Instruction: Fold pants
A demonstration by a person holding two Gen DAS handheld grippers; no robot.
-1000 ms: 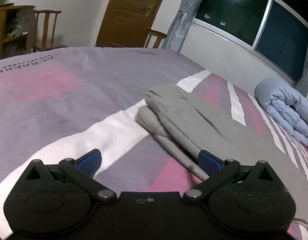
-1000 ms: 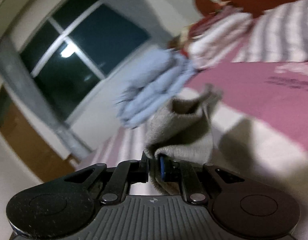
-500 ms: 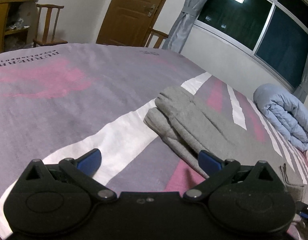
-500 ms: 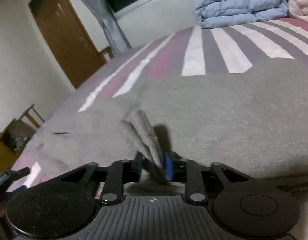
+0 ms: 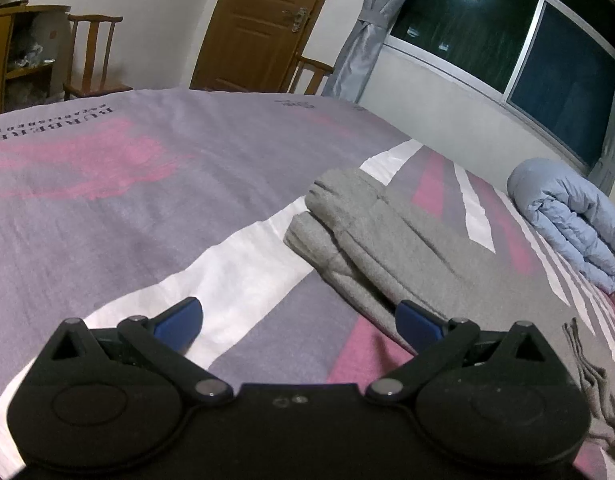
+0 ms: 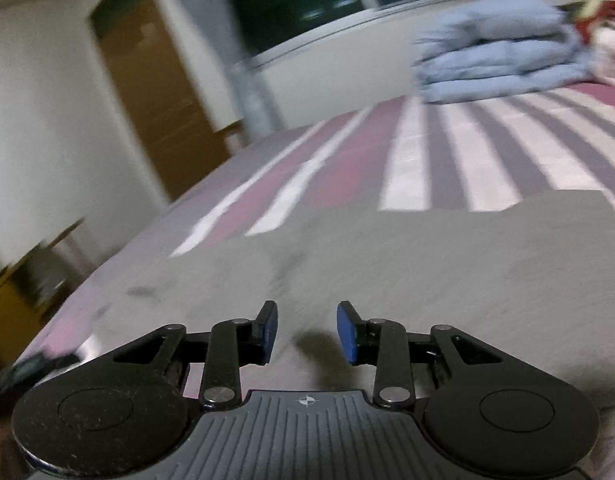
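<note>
The grey pants (image 5: pixel 387 236) lie on the bed, legs folded one on the other, cuffs toward the far left. My left gripper (image 5: pixel 297 320) is open and empty, low over the sheet beside the near edge of the pants; its right finger is at the fabric's edge. In the right wrist view the pants (image 6: pixel 447 264) spread flat ahead. My right gripper (image 6: pixel 307 326) is open and empty just above the grey fabric. A bunched edge of the pants (image 5: pixel 587 364) shows at the right of the left wrist view.
The bed sheet (image 5: pixel 107 208) is purple with pink and white stripes. A folded blue duvet (image 5: pixel 567 220) lies at the far right, also in the right wrist view (image 6: pixel 499 68). A door (image 5: pixel 259 24), chairs (image 5: pixel 91 56) and a window (image 5: pixel 507 28) stand beyond the bed.
My right gripper has let go of the pants edge it held and opened, and the fabric now lies flat. My left gripper stayed open and hardly moved.
</note>
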